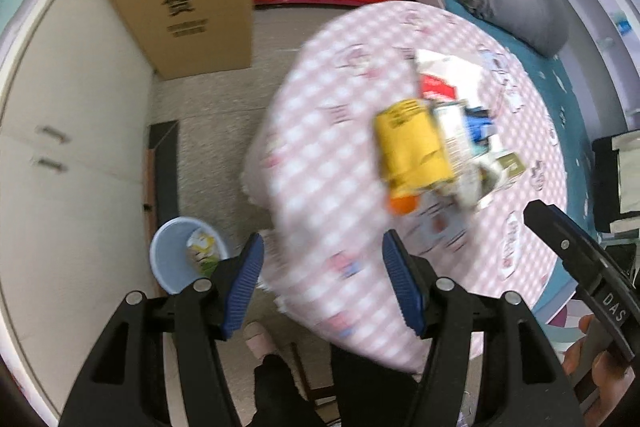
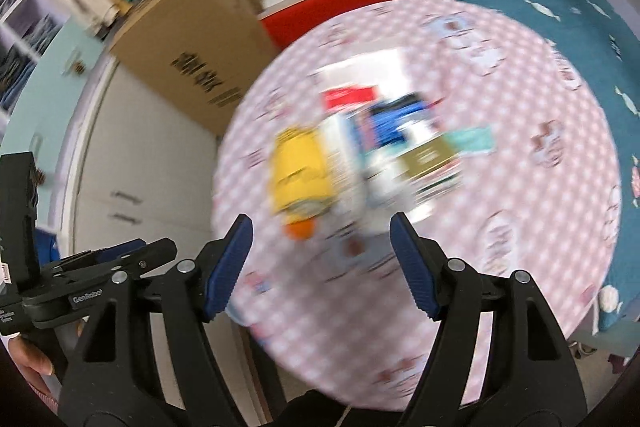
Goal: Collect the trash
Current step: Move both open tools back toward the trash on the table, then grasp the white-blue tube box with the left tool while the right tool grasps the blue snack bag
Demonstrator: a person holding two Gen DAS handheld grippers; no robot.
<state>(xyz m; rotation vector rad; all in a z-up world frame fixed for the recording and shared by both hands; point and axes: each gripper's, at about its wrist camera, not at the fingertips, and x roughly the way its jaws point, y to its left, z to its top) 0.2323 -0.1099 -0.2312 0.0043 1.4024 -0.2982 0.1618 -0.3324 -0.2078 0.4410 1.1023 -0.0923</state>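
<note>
Trash pile (image 1: 440,143) mid round table (image 1: 320,163), blurred.
Left gripper (image 1: 323,281) and right gripper (image 2: 322,263) both gape empty above table's near edge; blue bin (image 1: 172,259) on floor left of table.

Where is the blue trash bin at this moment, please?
In the left wrist view, the blue bin stands on the floor at lower left, between the white cabinet and the table.

Trash pile (image 1: 440,147) on table, blue bin (image 1: 176,255) on floor

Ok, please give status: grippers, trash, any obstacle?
Left gripper and right gripper open, empty. Trash pile on round table; bin on floor. Nothing in the way.
</note>
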